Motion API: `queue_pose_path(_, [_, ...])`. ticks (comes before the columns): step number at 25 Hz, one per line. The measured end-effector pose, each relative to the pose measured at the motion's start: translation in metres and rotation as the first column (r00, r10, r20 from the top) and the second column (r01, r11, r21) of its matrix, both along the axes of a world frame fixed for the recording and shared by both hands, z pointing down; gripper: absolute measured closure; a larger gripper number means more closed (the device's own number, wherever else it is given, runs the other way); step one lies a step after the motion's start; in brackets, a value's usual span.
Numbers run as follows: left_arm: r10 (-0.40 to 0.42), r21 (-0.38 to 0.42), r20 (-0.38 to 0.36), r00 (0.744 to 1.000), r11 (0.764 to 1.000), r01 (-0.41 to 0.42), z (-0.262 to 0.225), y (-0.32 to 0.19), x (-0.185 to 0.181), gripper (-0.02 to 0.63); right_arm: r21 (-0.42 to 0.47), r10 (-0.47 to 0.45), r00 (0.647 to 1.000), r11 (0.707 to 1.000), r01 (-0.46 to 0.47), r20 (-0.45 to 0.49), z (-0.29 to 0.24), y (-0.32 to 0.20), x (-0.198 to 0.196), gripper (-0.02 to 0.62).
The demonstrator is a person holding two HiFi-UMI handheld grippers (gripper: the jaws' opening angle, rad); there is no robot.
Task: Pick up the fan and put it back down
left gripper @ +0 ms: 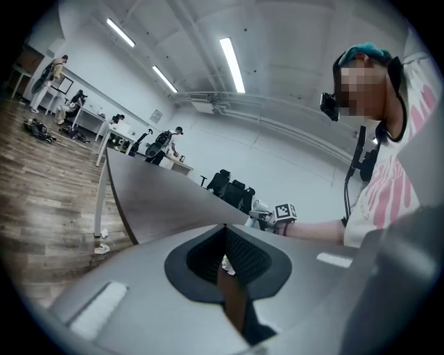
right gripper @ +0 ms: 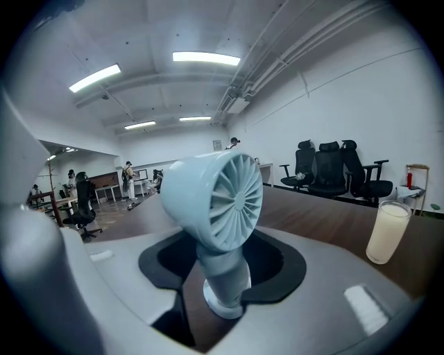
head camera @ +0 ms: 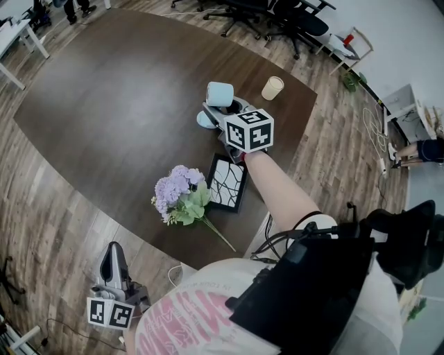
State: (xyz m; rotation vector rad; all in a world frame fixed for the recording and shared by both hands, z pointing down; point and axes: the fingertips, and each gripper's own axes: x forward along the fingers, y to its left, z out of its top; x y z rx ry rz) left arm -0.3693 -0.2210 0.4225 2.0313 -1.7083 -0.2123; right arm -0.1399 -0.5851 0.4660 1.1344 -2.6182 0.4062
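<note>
A pale blue fan point(head camera: 219, 93) stands upright on the dark wooden table point(head camera: 118, 97), its base resting on the wood. My right gripper point(head camera: 220, 111) reaches in from the near side, and the fan's stem point(right gripper: 222, 270) stands between its jaws. In the right gripper view the jaws are open: a strip of table shows left of the stem, while the right pad lies close against it. My left gripper point(head camera: 114, 265) hangs low at the bottom left, off the table, pointing along its edge. Its jaws point(left gripper: 223, 229) meet at the tips with nothing between them.
A cup of milky drink point(head camera: 272, 88) stands just right of the fan. A framed black-and-white picture point(head camera: 227, 183) and a bunch of purple flowers point(head camera: 182, 196) lie near the table's front edge. Office chairs point(head camera: 277, 17) stand beyond the far side.
</note>
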Motion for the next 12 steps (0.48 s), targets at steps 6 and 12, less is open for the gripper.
queue_pose_path(6, [0.018,0.0,0.002,1.0,1.0,-0.018,-0.0002,-0.0014,0.0084,0.588,-0.023,0.008,1.0,1.0,-0.008,0.011,0.0017,0.0003,0.001,0.405])
queue_pose_path(12, [0.007,0.003,0.007,1.0,1.0,-0.007,-0.0033,0.0013,0.0062,0.588,-0.013,0.011,0.999,1.0,-0.011,-0.031,0.0051,-0.0009,-0.0004,0.408])
